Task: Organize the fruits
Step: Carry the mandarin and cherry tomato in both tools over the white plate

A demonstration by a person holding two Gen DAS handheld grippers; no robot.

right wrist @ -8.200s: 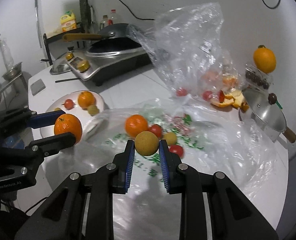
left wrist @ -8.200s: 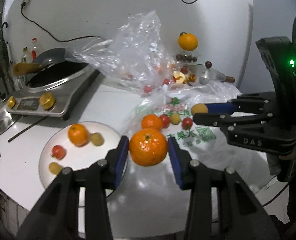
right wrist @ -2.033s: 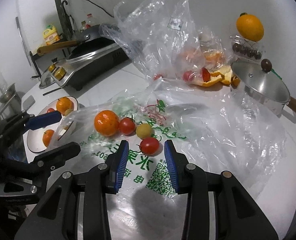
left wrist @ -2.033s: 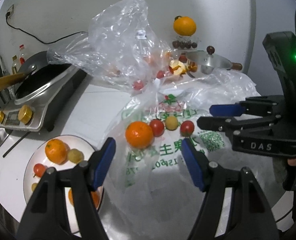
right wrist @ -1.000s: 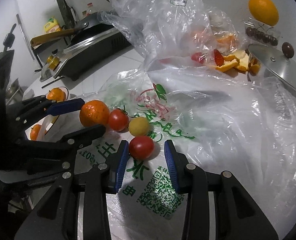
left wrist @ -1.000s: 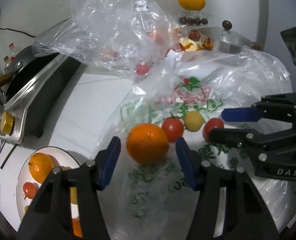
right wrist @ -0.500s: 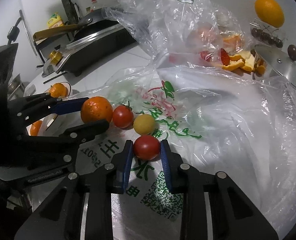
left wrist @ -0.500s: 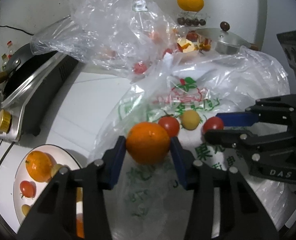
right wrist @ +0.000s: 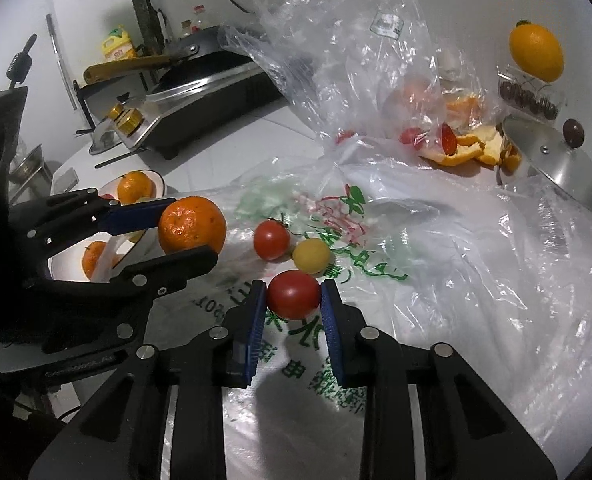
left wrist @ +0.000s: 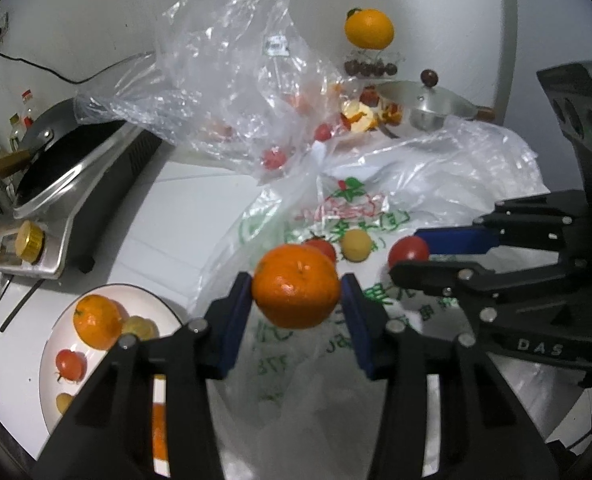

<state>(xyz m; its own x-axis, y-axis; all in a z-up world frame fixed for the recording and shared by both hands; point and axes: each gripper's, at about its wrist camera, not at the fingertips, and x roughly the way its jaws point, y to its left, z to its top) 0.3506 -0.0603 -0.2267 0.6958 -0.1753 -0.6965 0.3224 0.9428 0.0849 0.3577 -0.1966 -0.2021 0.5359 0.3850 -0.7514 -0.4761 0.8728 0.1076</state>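
Observation:
My left gripper [left wrist: 296, 300] is shut on an orange tangerine [left wrist: 296, 286] and holds it above the printed plastic bag [left wrist: 336, 208]; it also shows in the right wrist view [right wrist: 192, 224]. My right gripper [right wrist: 292, 300] is shut on a red tomato [right wrist: 293, 294], which also shows in the left wrist view [left wrist: 408, 252]. A second red tomato [right wrist: 271, 239] and a small yellow fruit [right wrist: 311, 256] lie on the bag. The white plate [left wrist: 56, 360] at lower left holds a tangerine [left wrist: 96, 320], a red tomato [left wrist: 70, 364] and small yellow fruits.
An induction cooker with a black pan [left wrist: 56, 184] stands at the left. A crumpled clear bag [left wrist: 236, 80] with tomatoes rises behind. Orange peel [right wrist: 464, 148], a steel pot lid [right wrist: 556, 168] and a glass stand with an orange [right wrist: 536, 52] sit at the back right.
Both grippers closed: the left on the tangerine, the right on the red tomato. Both have lifted their fruit slightly off the bag.

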